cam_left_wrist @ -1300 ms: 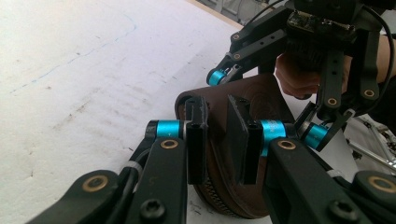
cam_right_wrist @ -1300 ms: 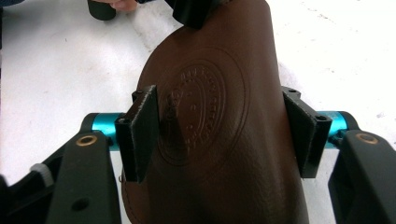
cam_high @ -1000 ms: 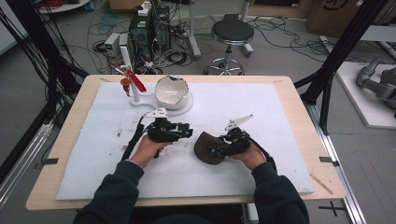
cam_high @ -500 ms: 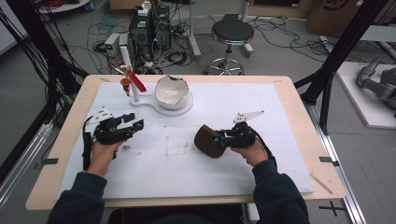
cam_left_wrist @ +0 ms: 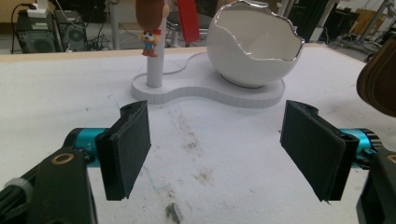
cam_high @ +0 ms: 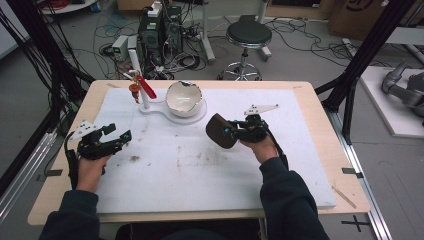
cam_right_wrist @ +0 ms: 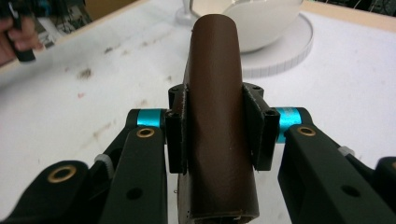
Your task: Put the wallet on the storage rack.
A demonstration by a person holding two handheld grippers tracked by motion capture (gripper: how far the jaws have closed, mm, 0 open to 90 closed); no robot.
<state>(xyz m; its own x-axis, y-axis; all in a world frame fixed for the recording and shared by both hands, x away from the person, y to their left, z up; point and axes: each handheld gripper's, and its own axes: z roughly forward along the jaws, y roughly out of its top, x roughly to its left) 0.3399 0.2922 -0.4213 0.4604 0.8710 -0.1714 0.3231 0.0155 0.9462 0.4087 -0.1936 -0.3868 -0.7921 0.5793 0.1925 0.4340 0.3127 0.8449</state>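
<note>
Folded brown leather pouch (cam_high: 220,131) held clamped in right gripper (cam_high: 231,132); left gripper (cam_high: 116,138) now withdrawn leftward, jaws spread, empty; handover judged finished.

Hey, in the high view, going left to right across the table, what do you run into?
Left gripper, jaws open → white post with the red tag → eggshell-shaped white bowl → brown leather piece → right gripper, jaws shut on that piece.

No readable text, labels, brand names, numbers or signs appeared on anything, in any camera view
</note>
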